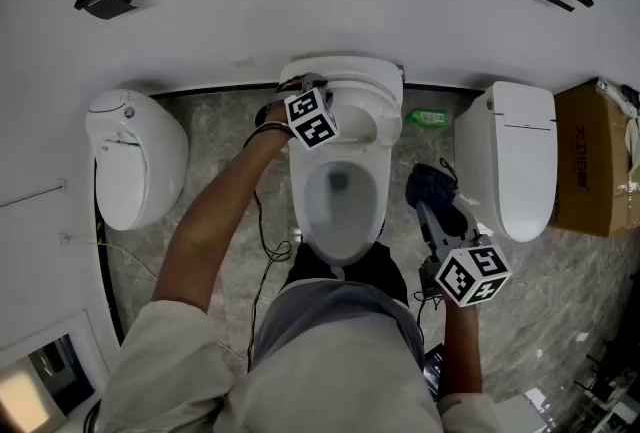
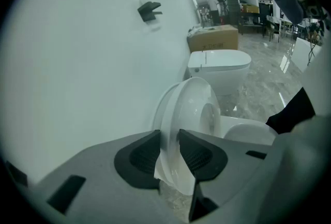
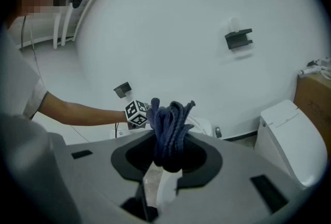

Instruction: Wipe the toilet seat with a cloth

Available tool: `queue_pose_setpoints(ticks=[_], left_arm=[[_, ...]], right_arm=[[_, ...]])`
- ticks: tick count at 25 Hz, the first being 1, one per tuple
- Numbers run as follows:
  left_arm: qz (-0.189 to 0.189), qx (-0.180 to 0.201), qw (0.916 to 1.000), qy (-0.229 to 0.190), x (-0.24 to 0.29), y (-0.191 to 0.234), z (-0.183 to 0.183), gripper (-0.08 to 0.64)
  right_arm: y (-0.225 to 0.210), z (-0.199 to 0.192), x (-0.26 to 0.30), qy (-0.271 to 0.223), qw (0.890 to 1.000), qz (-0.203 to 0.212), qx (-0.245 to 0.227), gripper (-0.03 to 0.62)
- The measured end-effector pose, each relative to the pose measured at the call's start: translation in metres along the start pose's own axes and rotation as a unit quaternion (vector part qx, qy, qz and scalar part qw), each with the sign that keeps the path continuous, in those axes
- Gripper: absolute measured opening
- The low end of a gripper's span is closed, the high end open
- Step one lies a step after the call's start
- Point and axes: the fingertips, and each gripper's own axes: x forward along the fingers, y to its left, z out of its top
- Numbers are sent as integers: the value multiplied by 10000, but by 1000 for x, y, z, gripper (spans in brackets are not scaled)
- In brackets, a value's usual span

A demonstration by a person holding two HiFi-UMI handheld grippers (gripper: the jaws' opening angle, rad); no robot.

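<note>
Jaws of my left gripper (image 2: 168, 137) are clamped on the rim of the raised flap (image 2: 192, 109) of the middle toilet (image 1: 300, 211), one dark pad on each face of the thin white edge. Whether that flap is the lid or the seat ring I cannot tell. It stands nearly upright against the back of the toilet, close to the wall, glossy white and rounded. Below it the bowl lies open, with a broad white rim round the water. My left arm (image 1: 215, 221) is stretched well forward, forearm bare, the gripper angled downward at the back of the toilet with its marker cube uppermost.

My right gripper (image 3: 168, 148) has its jaws closed on the cloth (image 3: 171, 122), a dark blue, ribbed cloth bunched into a wad that sticks up above the pads. It is off the toilet, held just beside the bowl's right side above the grey marbled floor (image 1: 560, 301). My right arm is tucked close to my body, the gripper pointing forward and somewhat down. Further right stand a closed white toilet (image 1: 525, 161) and a cardboard box (image 1: 600, 161).
</note>
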Motion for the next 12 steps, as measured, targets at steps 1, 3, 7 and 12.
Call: queue_pose_setpoints(ticks=[1,3,7,12], left_arm=[[17,29,10000,-15,-2,-2,-2,107],[97,48,9999,-42,-8,-5,-5,107],[191,-16,9997,-169,-18,-14,-1,104],[291,9,9991,-323,-32,-32,1,103]], right_arm=[[0,1,0,-24,10000,-9,15,103],[-1,6,-1,-80,10000,-15,49,103],[-8,14,-7,-146,9999,-47,36,103],[-8,18,-13,-208,9997,-72,49,101]])
